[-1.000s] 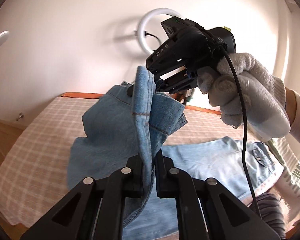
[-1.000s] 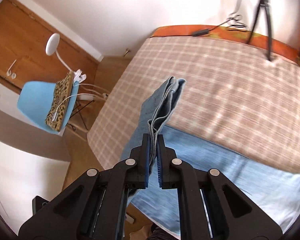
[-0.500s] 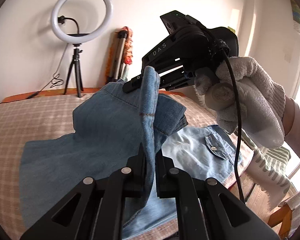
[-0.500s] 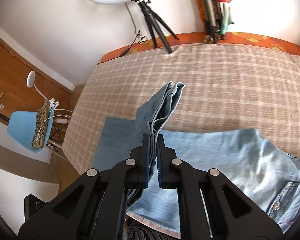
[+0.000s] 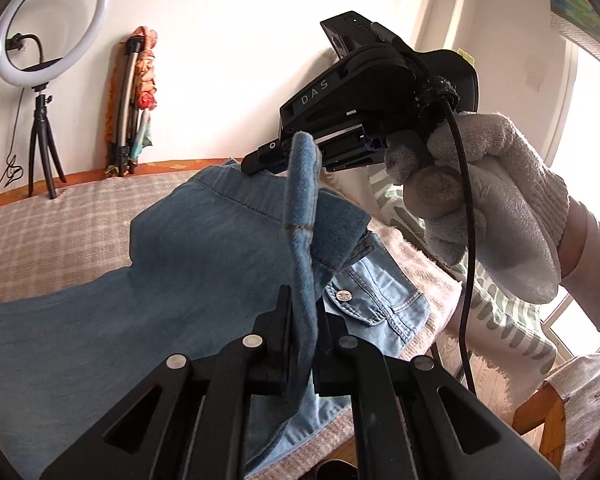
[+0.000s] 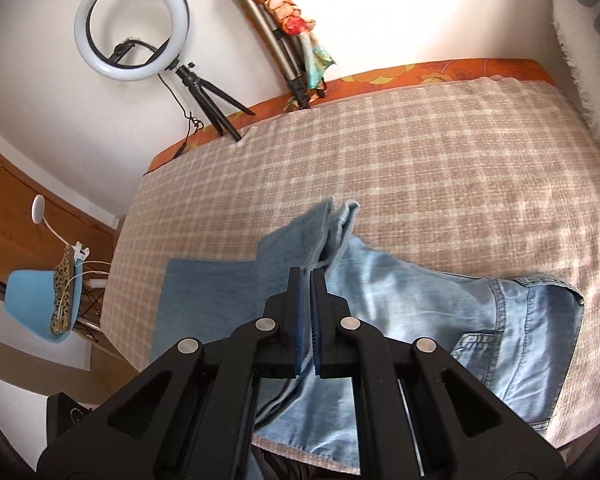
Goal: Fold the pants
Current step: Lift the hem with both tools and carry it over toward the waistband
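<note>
Hiding much of the bed (image 6: 440, 152), the pants (image 5: 180, 280) lie spread along its near edge, and their lower end runs out of sight under both tools. The left gripper (image 5: 302, 320) is clamped on a raised hem edge. In the left wrist view that strip of denim climbs to the right gripper (image 5: 284, 156), held in a gloved hand (image 5: 488, 208), and covers the tips there. In its own view the right gripper (image 6: 307, 300) is closed on a lifted fold, though the cloth right between the pads is hard to make out. Beyond the pants the checked cover is bare up to the ring light (image 6: 132, 24) and folded tripod (image 6: 276, 40) at the wall.
</note>
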Motion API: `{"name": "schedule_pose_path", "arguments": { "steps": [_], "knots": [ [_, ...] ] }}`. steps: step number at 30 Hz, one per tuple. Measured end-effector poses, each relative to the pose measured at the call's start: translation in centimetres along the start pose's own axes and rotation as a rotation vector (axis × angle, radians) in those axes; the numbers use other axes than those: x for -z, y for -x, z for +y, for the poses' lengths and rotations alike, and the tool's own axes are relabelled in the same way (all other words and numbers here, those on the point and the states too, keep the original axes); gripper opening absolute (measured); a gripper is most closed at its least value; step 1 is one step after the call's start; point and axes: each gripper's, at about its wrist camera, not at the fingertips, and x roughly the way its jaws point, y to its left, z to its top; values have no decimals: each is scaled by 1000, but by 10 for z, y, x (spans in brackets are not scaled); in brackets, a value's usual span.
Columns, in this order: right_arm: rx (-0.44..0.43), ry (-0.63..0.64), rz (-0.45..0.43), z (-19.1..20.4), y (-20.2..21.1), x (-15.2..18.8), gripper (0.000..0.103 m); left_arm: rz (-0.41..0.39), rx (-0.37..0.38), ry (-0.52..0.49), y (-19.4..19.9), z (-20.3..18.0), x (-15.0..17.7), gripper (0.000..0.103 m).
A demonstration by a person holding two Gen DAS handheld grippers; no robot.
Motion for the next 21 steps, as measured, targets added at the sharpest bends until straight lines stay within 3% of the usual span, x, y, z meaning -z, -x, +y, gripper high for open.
{"name": "schedule_pose_path", "arguments": {
  "steps": [2,4,6,8,15,21],
  "knots": [
    [-45,-5,25,-15,3,4,5,20,12,-11,-11,-8,2,5],
    [-37,-10,41,-28,1,12,5,45,29,-9,-22,-13,5,5],
    [-10,-29,71,-43,-6,20,15,66,45,3,-31,-14,10,3],
    [-14,-103,94,-64,-16,29,58,80,53,18,-36,-13,14,2],
    [-209,-353,182,-117,-69,56,59,92,56,33,-37,-11,20,2],
    [-317,-411,192,-115,-104,56,59,65,40,31,-26,-5,12,2]
  ]
}}
